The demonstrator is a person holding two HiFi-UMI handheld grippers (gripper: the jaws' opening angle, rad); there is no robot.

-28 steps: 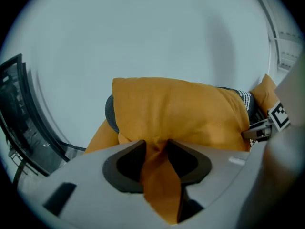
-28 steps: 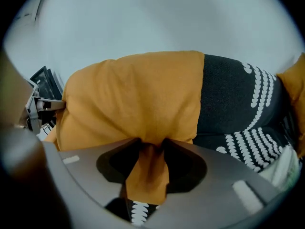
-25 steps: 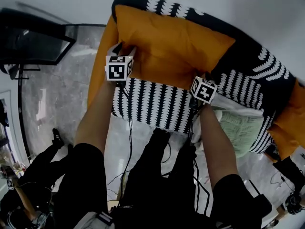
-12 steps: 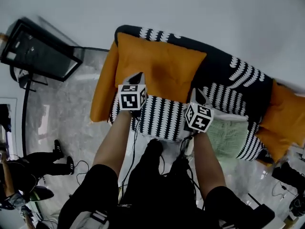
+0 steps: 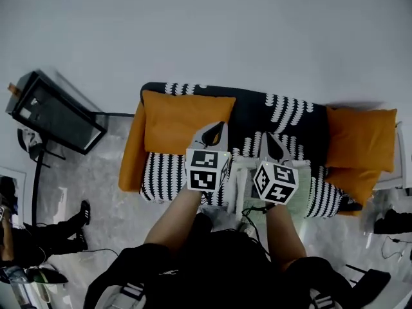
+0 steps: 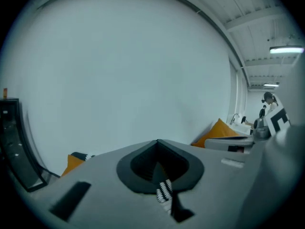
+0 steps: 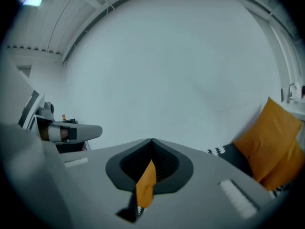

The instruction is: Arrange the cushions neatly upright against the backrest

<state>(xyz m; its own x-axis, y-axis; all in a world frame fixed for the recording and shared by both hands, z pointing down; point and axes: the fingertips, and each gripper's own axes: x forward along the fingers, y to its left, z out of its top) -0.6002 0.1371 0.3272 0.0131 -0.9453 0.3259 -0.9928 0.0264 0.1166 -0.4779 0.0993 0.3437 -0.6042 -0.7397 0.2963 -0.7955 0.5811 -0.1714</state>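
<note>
The black-and-white patterned sofa [image 5: 283,111] runs across the head view. One orange cushion [image 5: 183,121] stands upright against the backrest at its left end. Two more orange cushions [image 5: 360,131] lean at the right end, also seen in the right gripper view [image 7: 271,142]. A pale green cushion [image 5: 241,180] lies on the seat, mostly hidden behind my hands. My left gripper [image 5: 215,129] and right gripper [image 5: 271,140] are held high and side by side in front of the sofa, well clear of it. Both are shut with nothing in them [image 6: 158,142] [image 7: 151,140].
A black screen on a stand [image 5: 55,111] is left of the sofa. A person in dark clothes [image 5: 26,250] is on the grey floor at the lower left. Dark gear [image 5: 393,221] lies by the sofa's right end. A plain white wall rises behind.
Both grippers left the orange cushion at the sofa's left end, rose and drew back. That cushion now stands against the backrest. The head view has pulled away, and the whole sofa shows.
</note>
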